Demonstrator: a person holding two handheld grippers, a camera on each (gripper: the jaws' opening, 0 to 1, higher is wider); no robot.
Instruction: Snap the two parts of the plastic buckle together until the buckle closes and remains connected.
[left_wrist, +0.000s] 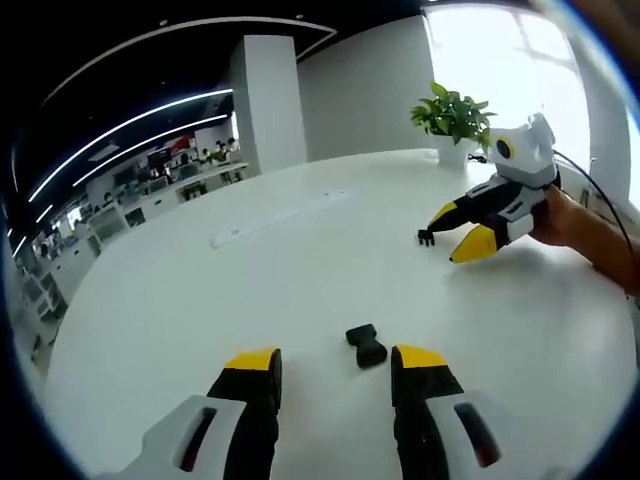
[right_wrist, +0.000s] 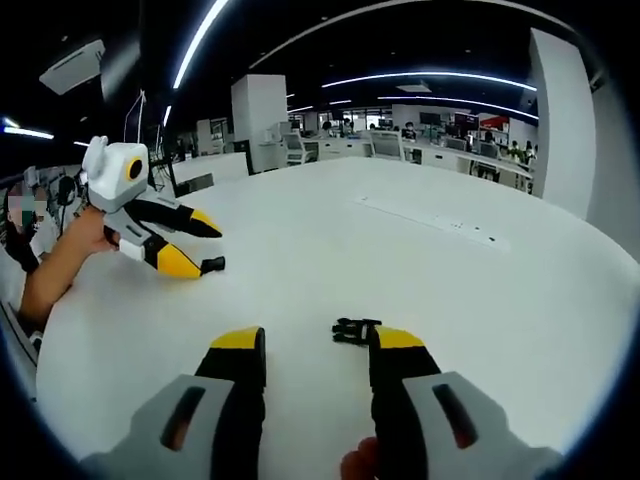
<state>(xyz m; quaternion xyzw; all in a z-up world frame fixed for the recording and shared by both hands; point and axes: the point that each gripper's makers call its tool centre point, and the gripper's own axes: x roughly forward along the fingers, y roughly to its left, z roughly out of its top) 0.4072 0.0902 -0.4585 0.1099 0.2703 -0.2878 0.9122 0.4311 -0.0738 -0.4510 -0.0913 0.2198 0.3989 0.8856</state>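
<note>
Two black buckle halves lie apart on the white table (left_wrist: 200, 300). The socket half (left_wrist: 366, 345) rests just ahead of my left gripper (left_wrist: 336, 358), slightly right of centre between its open jaws, untouched. In the right gripper view it is a small dark piece (right_wrist: 212, 265) by the left gripper (right_wrist: 203, 248). The pronged half (right_wrist: 355, 330) lies beside the inner side of the right-hand jaw of my right gripper (right_wrist: 316, 340), which is open and holds nothing. From the left gripper view, the pronged half (left_wrist: 426, 237) sits just off the right gripper (left_wrist: 448, 235).
A potted plant (left_wrist: 455, 115) stands at the table's far edge behind the right gripper. A long flush cover strip (left_wrist: 280, 218) runs across the table's middle. A person's hand (left_wrist: 580, 225) and forearm (right_wrist: 60, 265) hold the grippers. Office desks and a white pillar (left_wrist: 268, 100) lie beyond.
</note>
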